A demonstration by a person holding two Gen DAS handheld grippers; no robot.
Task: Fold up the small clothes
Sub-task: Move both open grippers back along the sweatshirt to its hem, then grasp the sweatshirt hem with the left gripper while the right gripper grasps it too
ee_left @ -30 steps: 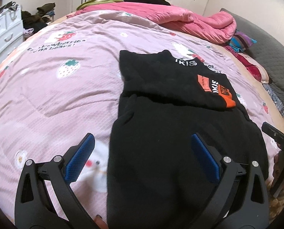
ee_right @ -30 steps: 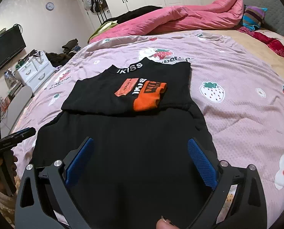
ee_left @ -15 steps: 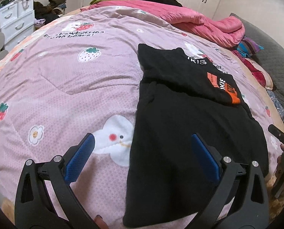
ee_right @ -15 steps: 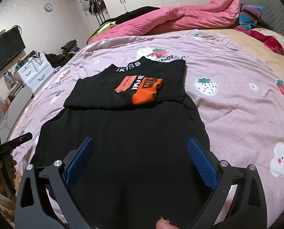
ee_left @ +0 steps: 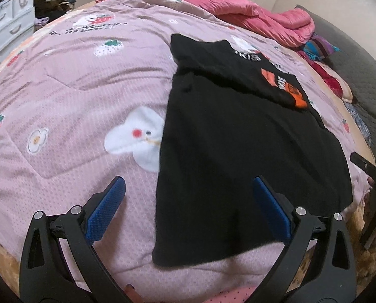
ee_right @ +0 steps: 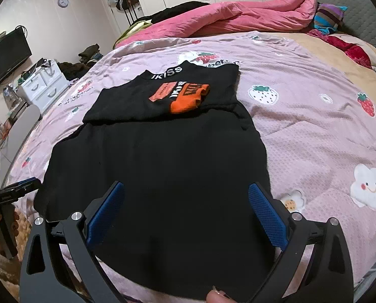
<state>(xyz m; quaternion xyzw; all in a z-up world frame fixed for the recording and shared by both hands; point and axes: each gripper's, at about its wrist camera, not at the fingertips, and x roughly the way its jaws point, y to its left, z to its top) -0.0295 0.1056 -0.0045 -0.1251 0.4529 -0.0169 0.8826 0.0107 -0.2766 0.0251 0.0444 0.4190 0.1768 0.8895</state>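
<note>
While lying flat on the pink strawberry quilt [ee_right: 301,136], the black top [ee_right: 162,166] is showing "IKISS" at its collar.
Orange patch [ee_right: 188,98] lettering is blurring; left gripper [ee_left: 188,202] and right gripper [ee_right: 185,202] are hovering spread, holding nothing.

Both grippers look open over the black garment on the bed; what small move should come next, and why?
Probably lower both grippers onto the near hem and pinch it. The black garment lies flat on the pink bedspread, its top part already folded down, its lower part unfolded. The left gripper and right gripper are open, holding nothing.
</note>
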